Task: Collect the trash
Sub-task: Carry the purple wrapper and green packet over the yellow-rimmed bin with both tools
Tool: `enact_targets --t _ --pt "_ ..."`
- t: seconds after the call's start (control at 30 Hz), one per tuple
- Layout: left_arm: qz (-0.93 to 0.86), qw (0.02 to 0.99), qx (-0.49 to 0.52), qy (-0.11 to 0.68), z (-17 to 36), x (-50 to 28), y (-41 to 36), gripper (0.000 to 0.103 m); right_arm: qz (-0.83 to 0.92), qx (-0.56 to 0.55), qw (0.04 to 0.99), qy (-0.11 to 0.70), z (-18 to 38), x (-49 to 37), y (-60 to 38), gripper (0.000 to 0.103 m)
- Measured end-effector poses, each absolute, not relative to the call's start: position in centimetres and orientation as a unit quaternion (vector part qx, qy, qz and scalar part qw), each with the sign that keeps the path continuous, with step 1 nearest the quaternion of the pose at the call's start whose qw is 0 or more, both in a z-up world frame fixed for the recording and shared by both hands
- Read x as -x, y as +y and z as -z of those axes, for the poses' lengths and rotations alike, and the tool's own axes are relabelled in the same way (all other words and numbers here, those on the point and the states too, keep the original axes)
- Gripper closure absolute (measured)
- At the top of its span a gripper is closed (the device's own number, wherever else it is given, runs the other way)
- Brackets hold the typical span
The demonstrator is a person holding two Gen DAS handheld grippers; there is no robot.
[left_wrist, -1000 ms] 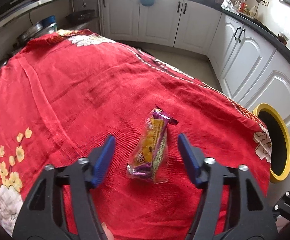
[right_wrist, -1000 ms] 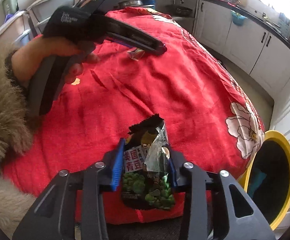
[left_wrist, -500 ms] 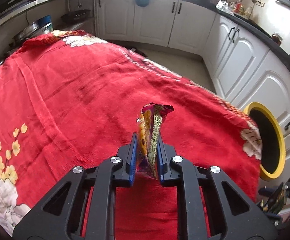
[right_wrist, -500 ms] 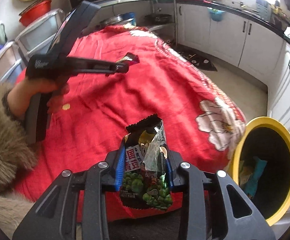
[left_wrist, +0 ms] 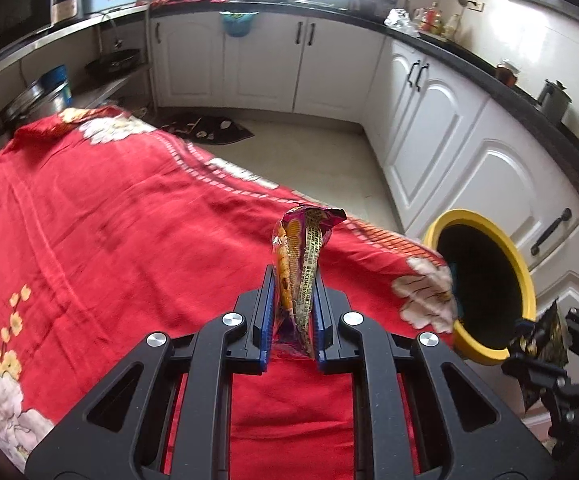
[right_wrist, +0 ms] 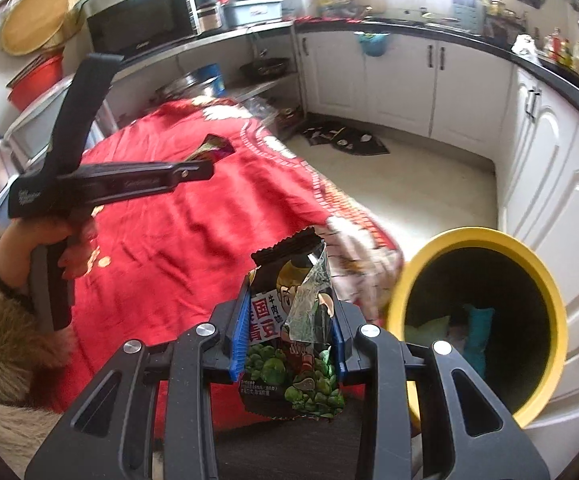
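My left gripper (left_wrist: 291, 314) is closed narrow on a crumpled purple and yellow plastic snack wrapper (left_wrist: 300, 276). The blue pads (left_wrist: 267, 312) press it from both sides, and the wrapper stands upright between them, with its torn top above the pads. It is lifted clear of the red cloth with white and yellow flowers (left_wrist: 109, 220) that covers the counter under it.

My right gripper (right_wrist: 289, 338) is also closed, on a black foil snack bag with green peas printed on it (right_wrist: 293, 340). The bag sits upright between the blue pads (right_wrist: 239, 342), its lower part hangs down below them, and a shiny torn flap is folded over its front. This gripper is past the near corner of the counter, just beside the round black trash bin with a yellow rim (right_wrist: 485, 320). The bin stands on the floor near the white cabinet doors (right_wrist: 561, 184), and I can see some green and blue trash inside it.

In the right view my left hand (right_wrist: 49, 248) holds the black handle of the left gripper above the red cloth.
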State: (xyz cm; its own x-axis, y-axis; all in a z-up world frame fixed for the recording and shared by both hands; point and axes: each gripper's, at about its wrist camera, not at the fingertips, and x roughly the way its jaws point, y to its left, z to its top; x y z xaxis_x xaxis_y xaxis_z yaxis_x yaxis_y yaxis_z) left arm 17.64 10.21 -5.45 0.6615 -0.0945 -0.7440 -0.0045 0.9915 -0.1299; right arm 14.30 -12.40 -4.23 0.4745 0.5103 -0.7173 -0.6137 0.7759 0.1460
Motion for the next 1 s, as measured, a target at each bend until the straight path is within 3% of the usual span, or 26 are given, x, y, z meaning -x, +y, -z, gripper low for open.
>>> enact_targets --t 1.0 --pt "0.133 0.922 0.015 0.362 0.7 -18.2 -1.4 0.093 -0.222 -0.006 0.909 0.351 1.4 -15.2 -22.4 0.072"
